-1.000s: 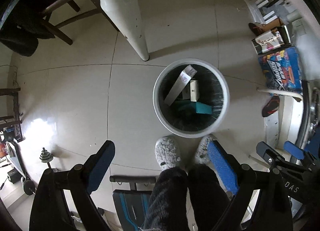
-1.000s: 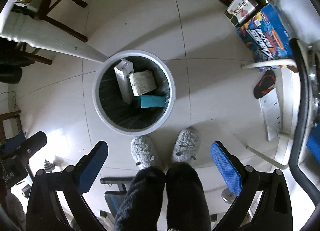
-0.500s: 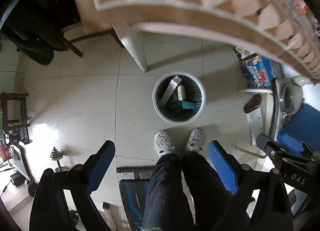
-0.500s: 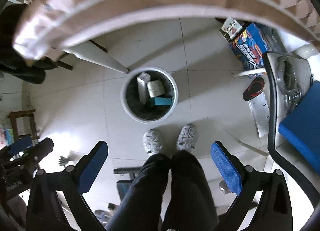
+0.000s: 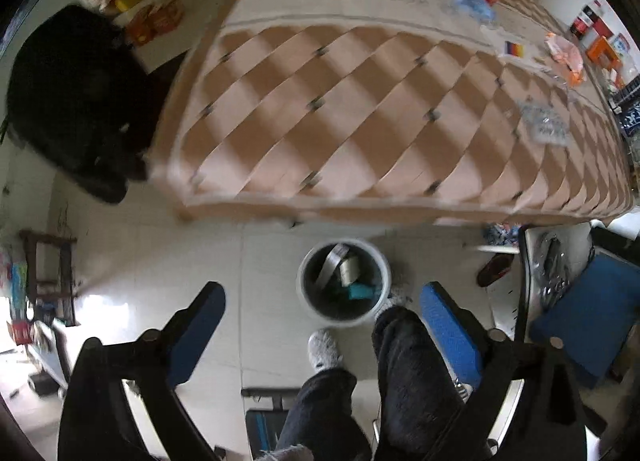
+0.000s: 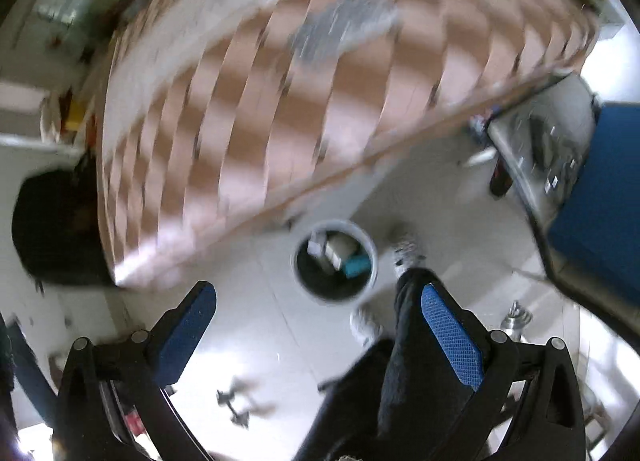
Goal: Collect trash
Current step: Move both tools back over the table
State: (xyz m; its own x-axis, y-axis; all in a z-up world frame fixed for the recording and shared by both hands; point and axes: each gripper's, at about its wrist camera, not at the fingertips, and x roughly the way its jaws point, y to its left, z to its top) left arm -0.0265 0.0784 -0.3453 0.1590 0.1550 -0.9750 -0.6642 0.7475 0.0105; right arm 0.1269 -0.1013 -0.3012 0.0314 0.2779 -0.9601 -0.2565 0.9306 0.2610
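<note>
Change: both grippers have risen since a second ago; then the bin filled mid-frame, now it is small and the table top fills the upper frame.
Bin (image 5: 344, 281): just below centre on the floor in the left view, under the table's near edge, close to the feet; it holds a few boxes, one teal.
Trash left: wrappers (image 5: 472, 1) and an orange packet (image 5: 568, 57) at upper right on the table, a clear packet (image 5: 544, 125) at right; the right view shows them only as blurs.
Table (image 5: 360, 109): checked brown and cream, well above the bin, so drops need a carry down.
Left gripper (image 5: 320, 325): jaws wide apart, nothing between them, lower frame.
Right gripper (image 6: 316, 329): spread wide too and empty; its view is smeared by motion.
Why so: open and raised, likely ready to reach for the next piece on the table.
Surroundings: black coat (image 5: 76, 101) at left, blue chair (image 5: 584, 317) at right, slipper (image 5: 494, 269) by the chair.
Next: judge a reach to the right-hand litter.
</note>
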